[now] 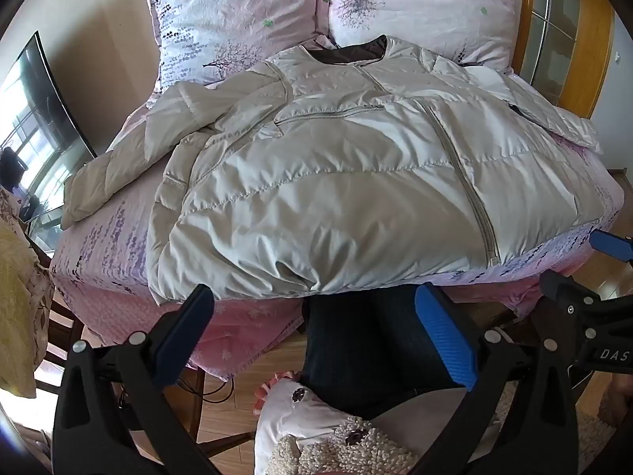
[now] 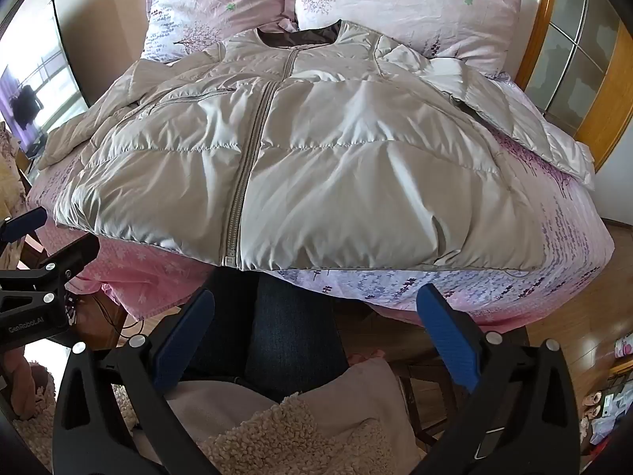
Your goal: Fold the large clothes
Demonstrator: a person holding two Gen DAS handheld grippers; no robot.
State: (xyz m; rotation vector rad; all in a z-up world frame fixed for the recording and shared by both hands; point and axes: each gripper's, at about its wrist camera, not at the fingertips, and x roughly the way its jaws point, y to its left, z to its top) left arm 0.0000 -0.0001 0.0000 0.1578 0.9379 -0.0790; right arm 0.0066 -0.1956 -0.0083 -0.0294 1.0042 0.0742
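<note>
A large pale grey puffer jacket [image 1: 356, 182] [image 2: 316, 166] lies front side up on the pink floral bed, zipped, its collar toward the pillows and its hem at the near edge. One sleeve [image 1: 130, 166] trails to the left, the other [image 2: 526, 134] to the right. My left gripper [image 1: 316, 316] hangs open just below the hem's left part, with nothing between its blue pads. My right gripper [image 2: 316, 316] is open too, below the hem near the zipper's bottom end [image 2: 231, 259]. Both stand apart from the jacket. Each gripper shows at the other view's edge.
Two pink floral pillows [image 1: 237, 19] [image 2: 411, 12] lean at the head of the bed [image 1: 103, 261]. A person's dark trouser legs [image 1: 356, 348] and fleecy top [image 2: 292, 435] fill the space below. A screen [image 1: 35, 118] stands left, a wooden-framed door [image 2: 573, 59] right.
</note>
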